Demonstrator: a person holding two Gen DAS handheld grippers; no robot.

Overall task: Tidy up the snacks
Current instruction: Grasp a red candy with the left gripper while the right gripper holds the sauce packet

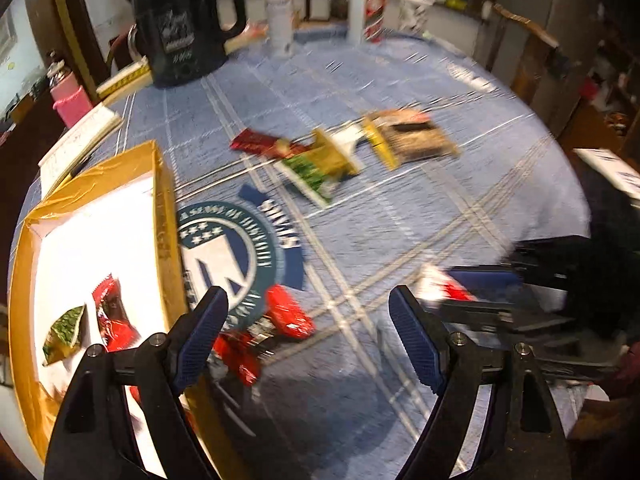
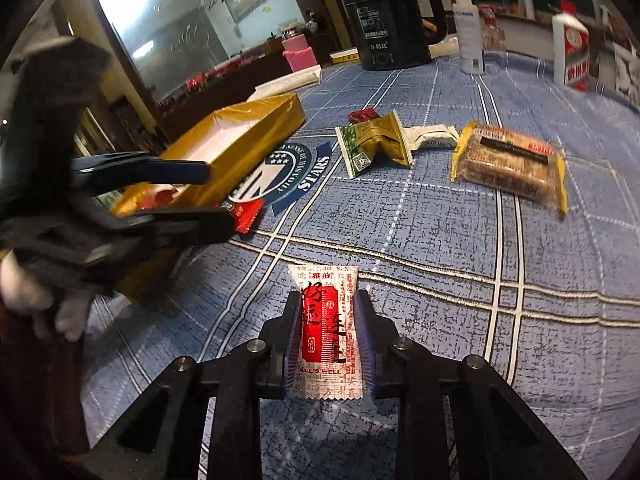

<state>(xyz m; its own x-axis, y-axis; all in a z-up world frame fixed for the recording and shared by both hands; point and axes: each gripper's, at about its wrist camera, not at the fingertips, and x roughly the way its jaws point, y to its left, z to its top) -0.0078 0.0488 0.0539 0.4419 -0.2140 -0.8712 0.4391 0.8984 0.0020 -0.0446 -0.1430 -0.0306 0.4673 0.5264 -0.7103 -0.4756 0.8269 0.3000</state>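
Observation:
My right gripper [image 2: 328, 300] is shut on a white-and-red snack packet [image 2: 326, 320], low over the blue checked tablecloth [image 2: 440, 240]. My left gripper [image 1: 309, 300] is open with nothing between its fingers, just right of the gold box [image 1: 164, 216]. Two red packets [image 1: 290, 314] lie on the cloth beneath it. The box holds a red packet [image 1: 114, 316] and a green-gold one [image 1: 64, 332]. Further out lie a green-gold packet [image 2: 376, 144], a white packet [image 2: 434, 136], a cracker pack [image 2: 508, 164] and a small red packet [image 2: 362, 115].
A black kettle [image 2: 386, 16], a white spray bottle [image 2: 468, 28] and a red-and-white carton [image 2: 570, 56] stand along the far edge of the table. A pink cup [image 2: 298, 52] sits beyond the edge at the left. A gloved hand [image 2: 60, 308] holds the left gripper.

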